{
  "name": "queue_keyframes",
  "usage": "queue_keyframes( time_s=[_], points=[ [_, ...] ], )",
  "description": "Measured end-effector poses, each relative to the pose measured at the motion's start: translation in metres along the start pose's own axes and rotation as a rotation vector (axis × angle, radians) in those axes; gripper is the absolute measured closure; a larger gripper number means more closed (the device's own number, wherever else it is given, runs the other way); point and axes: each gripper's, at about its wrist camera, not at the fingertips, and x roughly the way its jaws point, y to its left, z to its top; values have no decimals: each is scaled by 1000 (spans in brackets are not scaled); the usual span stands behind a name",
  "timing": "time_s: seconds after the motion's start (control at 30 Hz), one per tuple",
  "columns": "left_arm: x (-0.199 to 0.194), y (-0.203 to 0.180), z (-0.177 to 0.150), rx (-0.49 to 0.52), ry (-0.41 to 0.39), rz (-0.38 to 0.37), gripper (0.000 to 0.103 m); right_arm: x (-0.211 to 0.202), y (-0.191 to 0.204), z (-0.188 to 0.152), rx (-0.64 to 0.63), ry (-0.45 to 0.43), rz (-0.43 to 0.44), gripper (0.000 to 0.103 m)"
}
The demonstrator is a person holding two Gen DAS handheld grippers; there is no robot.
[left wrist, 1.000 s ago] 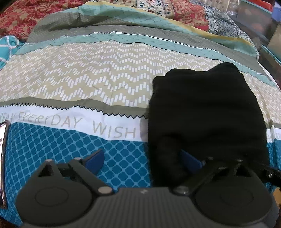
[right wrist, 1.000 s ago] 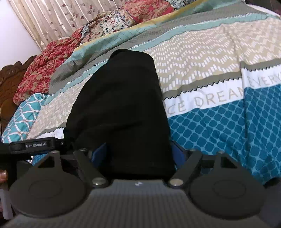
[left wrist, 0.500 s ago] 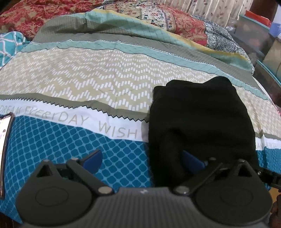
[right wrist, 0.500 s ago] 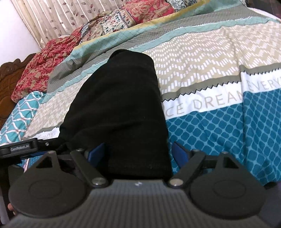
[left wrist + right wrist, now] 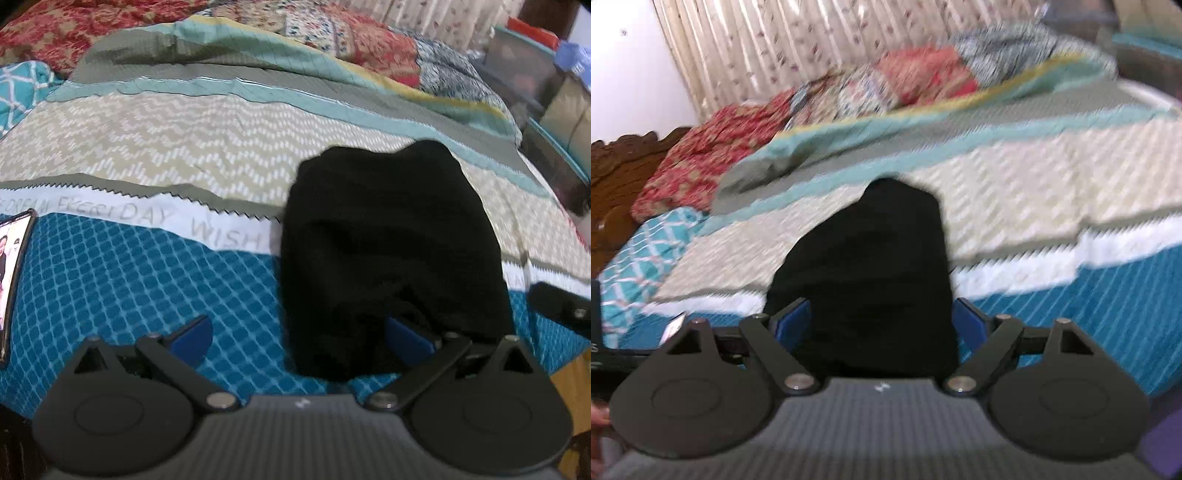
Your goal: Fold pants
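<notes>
Pants (image 5: 391,251), black, folded into a compact bundle, lie on the bedspread (image 5: 147,155) close to its near edge, across the white lettered band and onto the blue diamond-patterned part. From my left wrist camera, my left gripper (image 5: 301,334) stands wide with its jaws opening; its left blue pad sits over bare blue bedspread, its right pad against the near left part of the bundle, partly hidden by a fold of cloth. I see no pinch on the fabric from either pad. Near the left edge of the bedspread lies a phone (image 5: 13,273) with its screen lit. At the right rim of that view a black piece of my other gripper shows, just beside the bundle. From my right wrist camera, heavily blurred, my right gripper (image 5: 882,325) is spread wide, with the near end of the pants (image 5: 871,266) between its two blue pads; I cannot tell whether the pads touch the cloth, and nothing looks lifted or bunched. Toward the far edge of the bed lies a red floral quilt (image 5: 701,155), with a pleated curtain (image 5: 798,48) behind it and a carved wooden headboard (image 5: 617,173) at the left.
</notes>
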Motion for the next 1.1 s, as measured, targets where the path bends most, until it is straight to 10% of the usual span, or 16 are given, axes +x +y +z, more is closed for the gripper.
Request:
queue_keyframes(
  time_s=[0.27,1.1],
  points=[
    [21,-5,-12,40,109,76,0,56,-17,-22,184,313,2,17],
    [30,-12,-16,100,168,109,0,55,-10,-22,173,324,33,2]
  ],
)
